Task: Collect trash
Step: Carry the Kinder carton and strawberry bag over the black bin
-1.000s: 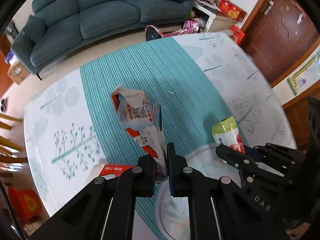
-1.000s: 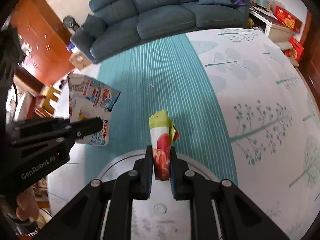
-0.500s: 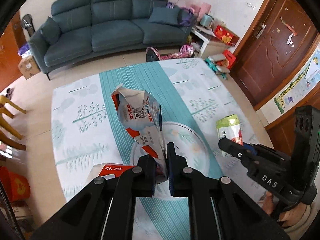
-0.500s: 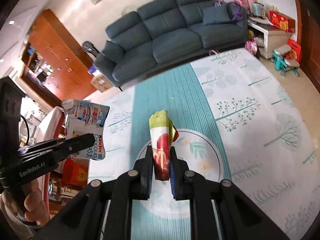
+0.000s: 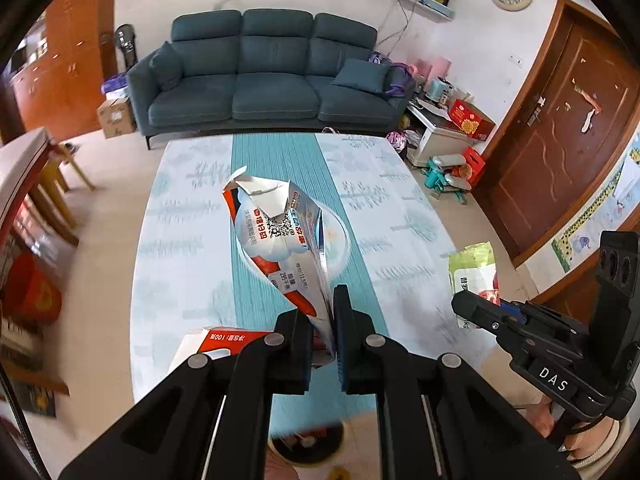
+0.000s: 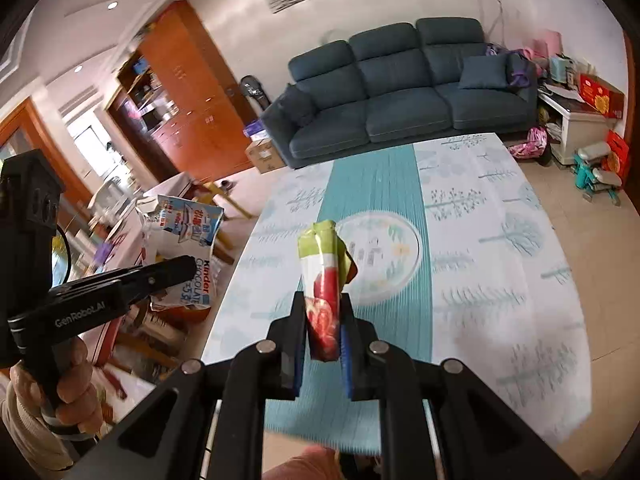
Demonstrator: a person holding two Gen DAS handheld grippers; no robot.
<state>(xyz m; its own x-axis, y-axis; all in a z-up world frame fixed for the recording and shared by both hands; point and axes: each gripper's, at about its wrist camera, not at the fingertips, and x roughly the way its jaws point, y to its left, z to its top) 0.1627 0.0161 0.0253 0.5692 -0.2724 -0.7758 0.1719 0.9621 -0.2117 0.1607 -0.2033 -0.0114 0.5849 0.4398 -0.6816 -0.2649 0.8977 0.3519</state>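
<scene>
Left wrist view first: the left tool (image 5: 333, 320) is clamped on the bottom corner of a torn silver-and-red foil snack bag (image 5: 280, 236), which sticks up and away from the jaws, lifted well above the surface (image 5: 184, 240) with its teal-striped, tree-print cloth. A white-and-red carton (image 5: 224, 340) also sits just left of the jaws; can't tell if it's pinched too or just tucked against the finger.

Over on the right, the right tool (image 6: 323, 340) is squeezed shut on a crumpled green-white-and-red wrapper (image 6: 324, 280), gripped at its lower end, also held up in the air over the near part of the surface. A round printed plate (image 6: 404, 268) lies on the teal stripe beyond it, looks bare.

Handling-wise, my guess is both pieces are super light, floppy and kinda slick, so they'll flap and could slide out if the grip loosens. Pinching a folded or crumpled bit, like the doubled seam at the bottom, seems safer than a single flat layer. No bin visible in either view, so no clue where it's all headed.
</scene>
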